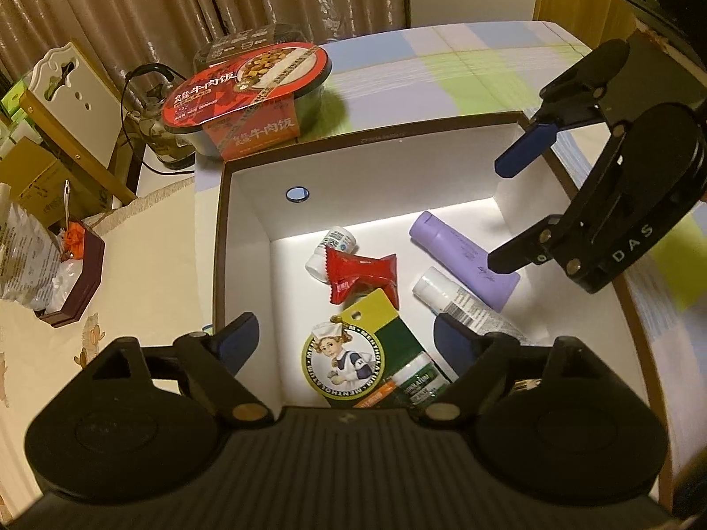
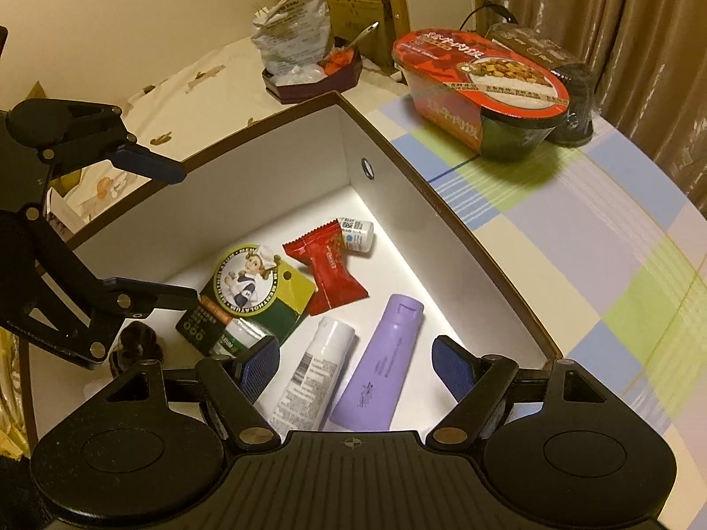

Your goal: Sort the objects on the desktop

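An open white box with a brown rim (image 1: 353, 168) (image 2: 309, 154) holds a purple tube (image 1: 464, 256) (image 2: 384, 362), a white tube (image 1: 459, 300) (image 2: 313, 366), a red candy packet (image 1: 362, 274) (image 2: 327, 274), a small white bottle (image 1: 336, 243) (image 2: 358, 229) and a green-yellow Mentholatum card pack (image 1: 362, 349) (image 2: 256, 287). A dark hair tie (image 2: 134, 344) lies in the box's near corner. My left gripper (image 1: 349, 338) (image 2: 179, 236) hovers open over the card pack. My right gripper (image 2: 355, 362) (image 1: 503, 216) is open above the two tubes. Neither holds anything.
A red-lidded instant rice bowl (image 1: 247, 88) (image 2: 481, 92) stands on the checked tablecloth behind the box, with a dark container (image 2: 543, 57) behind it. A glass kettle (image 1: 154, 132), a dark tray (image 1: 75, 282) (image 2: 309, 79) with a crumpled bag (image 2: 291, 31), and curtains are beyond.
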A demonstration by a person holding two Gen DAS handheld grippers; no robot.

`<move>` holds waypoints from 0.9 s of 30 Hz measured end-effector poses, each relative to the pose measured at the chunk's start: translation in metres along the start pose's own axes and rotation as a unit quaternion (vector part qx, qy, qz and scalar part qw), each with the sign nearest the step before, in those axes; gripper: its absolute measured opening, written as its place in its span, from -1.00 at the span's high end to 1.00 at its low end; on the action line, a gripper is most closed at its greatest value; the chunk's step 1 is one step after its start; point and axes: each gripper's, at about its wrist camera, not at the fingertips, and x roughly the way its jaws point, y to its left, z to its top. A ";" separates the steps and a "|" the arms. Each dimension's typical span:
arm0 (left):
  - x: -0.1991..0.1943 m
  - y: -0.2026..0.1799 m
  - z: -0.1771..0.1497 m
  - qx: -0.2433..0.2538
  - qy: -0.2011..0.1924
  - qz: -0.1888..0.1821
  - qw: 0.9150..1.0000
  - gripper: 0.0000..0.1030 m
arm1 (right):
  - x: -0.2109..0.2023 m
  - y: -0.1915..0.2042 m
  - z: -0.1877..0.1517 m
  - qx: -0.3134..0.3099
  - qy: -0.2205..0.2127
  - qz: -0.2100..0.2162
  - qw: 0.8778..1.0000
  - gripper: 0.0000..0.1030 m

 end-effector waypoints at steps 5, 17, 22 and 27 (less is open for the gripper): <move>-0.009 -0.008 -0.002 -0.002 0.003 0.004 1.000 -0.77 | -0.011 0.005 -0.006 -0.003 -0.005 -0.009 1.000 -0.53; -0.037 -0.024 -0.009 -0.007 -0.009 0.029 1.000 -0.85 | -0.044 0.024 -0.022 0.008 -0.056 -0.029 0.998 -0.98; -0.051 -0.030 -0.014 -0.010 -0.017 0.042 0.999 -0.86 | -0.054 0.031 -0.025 0.004 -0.058 -0.031 0.998 -0.99; -0.065 -0.037 -0.019 -0.013 -0.024 0.052 0.998 -0.91 | -0.064 0.040 -0.031 0.000 -0.059 -0.030 0.998 -0.99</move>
